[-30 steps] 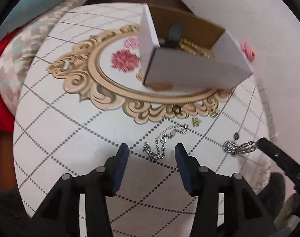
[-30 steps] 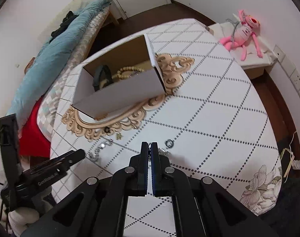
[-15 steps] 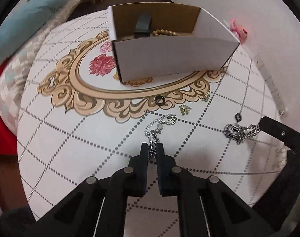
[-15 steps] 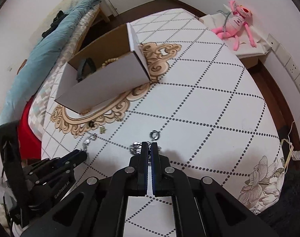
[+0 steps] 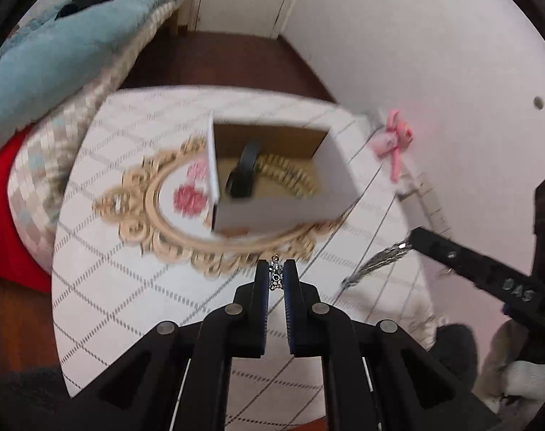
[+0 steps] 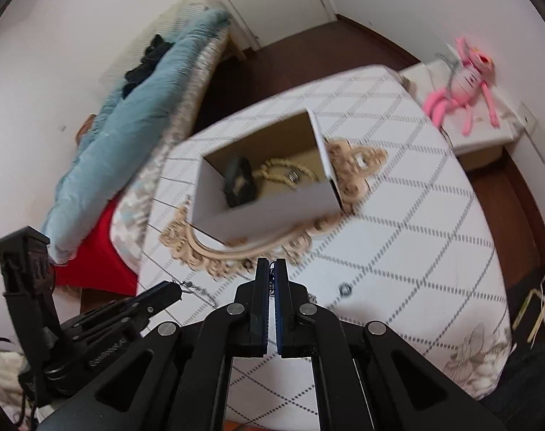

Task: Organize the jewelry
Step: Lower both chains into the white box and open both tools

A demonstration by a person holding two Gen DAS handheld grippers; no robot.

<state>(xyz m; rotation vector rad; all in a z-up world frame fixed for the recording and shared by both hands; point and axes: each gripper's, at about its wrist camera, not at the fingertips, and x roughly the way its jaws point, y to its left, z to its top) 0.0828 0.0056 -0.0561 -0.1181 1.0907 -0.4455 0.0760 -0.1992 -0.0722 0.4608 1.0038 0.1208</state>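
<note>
An open white cardboard box (image 5: 279, 212) (image 6: 272, 212) stands on the patterned table and holds a black band (image 5: 242, 176) and a beige bead string (image 5: 287, 176). My left gripper (image 5: 276, 273) is shut on a thin silver chain (image 5: 275, 276) and holds it above the table, short of the box. My right gripper (image 6: 271, 269) is shut on a silver chain bracelet (image 5: 376, 262), which hangs from its tip in the left wrist view. Both grippers are raised in front of the box.
A small dark ring (image 6: 344, 289) lies on the table right of my right gripper. A bed with a blue blanket (image 6: 129, 143) lies left of the table. A pink plush toy (image 6: 462, 82) sits on a white stand at the right.
My left gripper closed on the thin silver chain and lifted it off the table. My right gripper rose with the bracelet. Both moved up and toward the box.
</note>
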